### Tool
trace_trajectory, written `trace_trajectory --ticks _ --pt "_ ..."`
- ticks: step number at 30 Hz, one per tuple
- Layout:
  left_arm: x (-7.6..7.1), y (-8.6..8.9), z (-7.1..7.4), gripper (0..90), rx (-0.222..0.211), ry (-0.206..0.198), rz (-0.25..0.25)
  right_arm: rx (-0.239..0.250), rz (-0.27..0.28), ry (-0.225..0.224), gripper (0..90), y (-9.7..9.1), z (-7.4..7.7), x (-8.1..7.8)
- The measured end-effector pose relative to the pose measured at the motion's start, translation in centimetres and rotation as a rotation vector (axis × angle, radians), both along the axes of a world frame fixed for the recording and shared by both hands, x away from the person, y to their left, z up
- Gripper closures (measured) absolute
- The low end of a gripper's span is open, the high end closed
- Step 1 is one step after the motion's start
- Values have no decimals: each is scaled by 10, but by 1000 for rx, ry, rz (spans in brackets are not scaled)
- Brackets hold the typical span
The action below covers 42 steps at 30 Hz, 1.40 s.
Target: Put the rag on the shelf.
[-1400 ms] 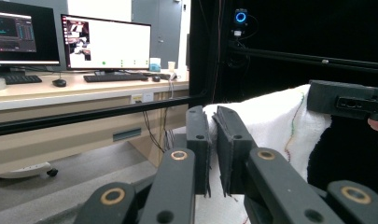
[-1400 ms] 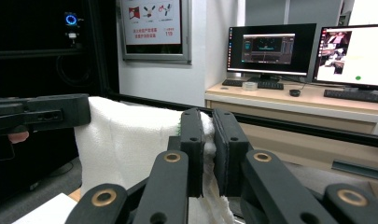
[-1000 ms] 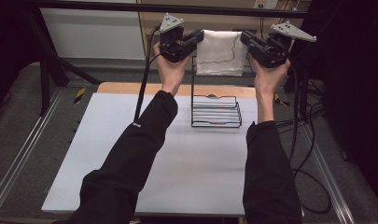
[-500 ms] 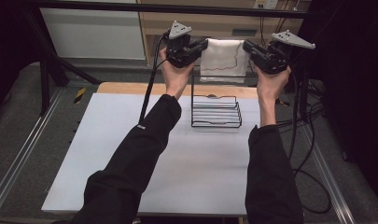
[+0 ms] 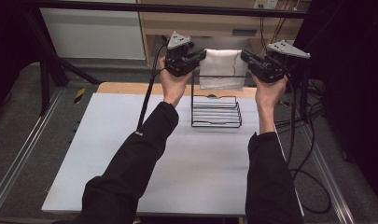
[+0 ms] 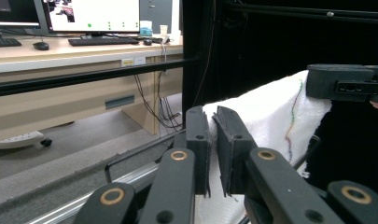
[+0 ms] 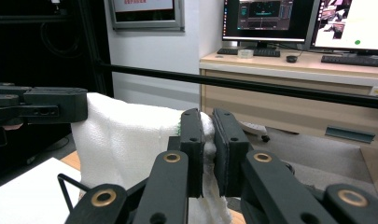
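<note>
**Item: white towel, held spread above the wire rack**

- Towel [image 5: 221,69]: you hold it stretched between both grippers, hanging just above the black wire rack [image 5: 216,112] and toward its far side. A coloured stitch line runs down one edge.
- Left gripper [image 5: 201,55]: jaws clamped on the towel's left top corner; in the left gripper view [image 6: 213,140] the cloth sits pinched between the pads.
- Right gripper [image 5: 245,55]: likewise clenched on the right top corner, with cloth bunched between the pads in the right gripper view [image 7: 206,140].
- Rack: stands on the table [image 5: 107,149], directly below the towel, upright bar at its far end.

Risks, as judged:
- Uneven lowering would drape the towel crooked over the rack's bar.
- Pulling the corners too far apart could slip the cloth out of a thin pinch.
- Snagging the hem on a wire could tip the light rack.
</note>
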State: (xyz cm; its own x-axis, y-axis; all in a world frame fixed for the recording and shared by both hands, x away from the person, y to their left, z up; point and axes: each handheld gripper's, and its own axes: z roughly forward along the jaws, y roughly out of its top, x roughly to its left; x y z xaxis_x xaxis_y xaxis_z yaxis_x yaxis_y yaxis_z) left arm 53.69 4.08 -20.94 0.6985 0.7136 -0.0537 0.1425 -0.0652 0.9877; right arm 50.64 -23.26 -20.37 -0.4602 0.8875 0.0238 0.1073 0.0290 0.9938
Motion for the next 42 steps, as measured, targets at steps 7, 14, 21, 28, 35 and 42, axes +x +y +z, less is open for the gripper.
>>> trace_trajectory --ticks 7,14,21,28,35,42 --pt "-7 3 -1 837 0 -15 -18 8 10 -9 834 -1 -3 -6" --pt "-15 5 -4 836 -4 -15 -36 0 17 -16 833 0 -4 -14" --pt "-21 7 -10 834 13 -7 -54 2 28 -9 831 -1 -10 -23" --pt "-30 5 -19 831 24 11 -74 -6 36 8 830 -4 -20 -33" --pt "-40 6 -28 825 43 17 -90 -20 53 21 827 -6 -29 -43" --pt "-43 7 -37 818 60 38 -103 -30 66 39 825 -7 -42 -48"
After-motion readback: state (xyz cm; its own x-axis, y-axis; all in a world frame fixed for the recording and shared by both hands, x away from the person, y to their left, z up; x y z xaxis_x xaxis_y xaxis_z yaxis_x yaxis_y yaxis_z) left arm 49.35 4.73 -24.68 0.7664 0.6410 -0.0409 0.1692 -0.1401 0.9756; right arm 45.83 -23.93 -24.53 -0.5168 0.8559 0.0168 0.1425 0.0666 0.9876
